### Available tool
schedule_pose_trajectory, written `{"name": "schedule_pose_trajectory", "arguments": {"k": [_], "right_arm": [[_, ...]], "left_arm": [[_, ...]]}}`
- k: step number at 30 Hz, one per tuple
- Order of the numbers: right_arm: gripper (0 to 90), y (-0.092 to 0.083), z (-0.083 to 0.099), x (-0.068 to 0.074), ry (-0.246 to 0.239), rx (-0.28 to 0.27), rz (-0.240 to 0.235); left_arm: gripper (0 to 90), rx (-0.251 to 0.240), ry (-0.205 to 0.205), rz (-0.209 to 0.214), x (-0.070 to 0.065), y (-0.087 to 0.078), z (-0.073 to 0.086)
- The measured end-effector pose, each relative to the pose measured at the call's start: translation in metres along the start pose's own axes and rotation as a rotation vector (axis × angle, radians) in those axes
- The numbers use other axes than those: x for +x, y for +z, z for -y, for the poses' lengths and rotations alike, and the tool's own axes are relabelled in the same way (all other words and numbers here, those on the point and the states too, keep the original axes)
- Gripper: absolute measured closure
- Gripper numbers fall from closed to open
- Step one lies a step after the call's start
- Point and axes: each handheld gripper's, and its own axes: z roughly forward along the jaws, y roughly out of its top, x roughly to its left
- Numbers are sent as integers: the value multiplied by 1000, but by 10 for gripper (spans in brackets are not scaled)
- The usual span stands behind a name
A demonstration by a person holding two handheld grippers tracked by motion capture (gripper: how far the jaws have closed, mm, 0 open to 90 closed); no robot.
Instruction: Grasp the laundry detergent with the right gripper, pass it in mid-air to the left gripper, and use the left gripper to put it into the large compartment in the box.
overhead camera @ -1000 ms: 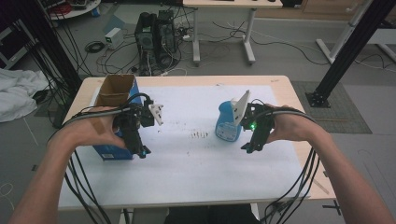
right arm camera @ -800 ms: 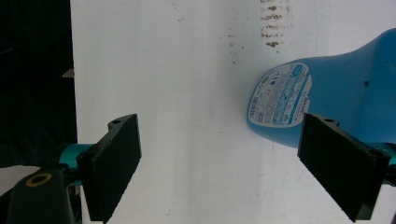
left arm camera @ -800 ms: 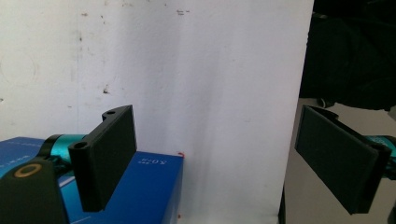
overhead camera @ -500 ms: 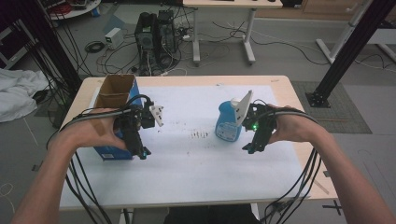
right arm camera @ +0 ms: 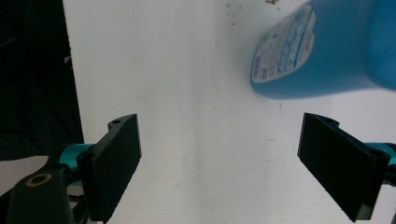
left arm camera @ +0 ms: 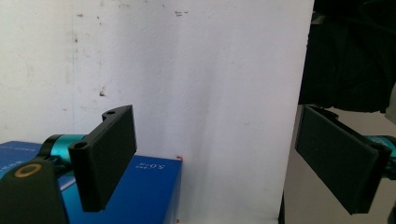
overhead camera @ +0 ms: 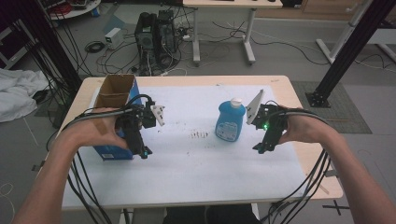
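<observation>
A blue bottle [overhead camera: 230, 122] with a white cap stands upright right of the table's middle. My right gripper [overhead camera: 259, 149] is to its right and a bit nearer the front edge, open and apart from it. Between those wide jaws there is only white paper, with the bottle [right arm camera: 317, 51] at the upper right, beyond my right gripper [right arm camera: 219, 158]. A blue box [overhead camera: 113, 95] with an open brown top stands at the table's left. My left gripper [overhead camera: 143, 153] hangs open by its front right corner. The box [left arm camera: 144, 191] lies low left beside my left gripper [left arm camera: 215, 154].
White paper [overhead camera: 196, 168] covers most of the wooden table [overhead camera: 303, 154], with a small patch of dark specks [overhead camera: 201, 135] at its middle. Cables trail from both grippers over the front edge. Beyond the table stand a computer tower [overhead camera: 156, 32] and floor cables.
My right gripper has drifted a little to the right and toward the front edge, away from the bottle. The left gripper has hardly moved.
</observation>
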Motion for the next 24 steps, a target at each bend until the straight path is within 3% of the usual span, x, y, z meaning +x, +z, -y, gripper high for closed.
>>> {"name": "schedule_pose_trajectory", "arguments": {"k": [8,12,15,24], "right_arm": [[125,3,15,-14,103,-21,54],[125,5,18,-20,129,-29,58],[125,11,24,-32,211,-83,84],[125,28,27,-44,307,-158,87]], "left_arm": [[127,8,3,2,-1,1,-3],[127,9,5,1,-2,1,-4],[127,3,-2,0,-3,1,-3],[127,2,-4,4,-3,3,-1]]}}
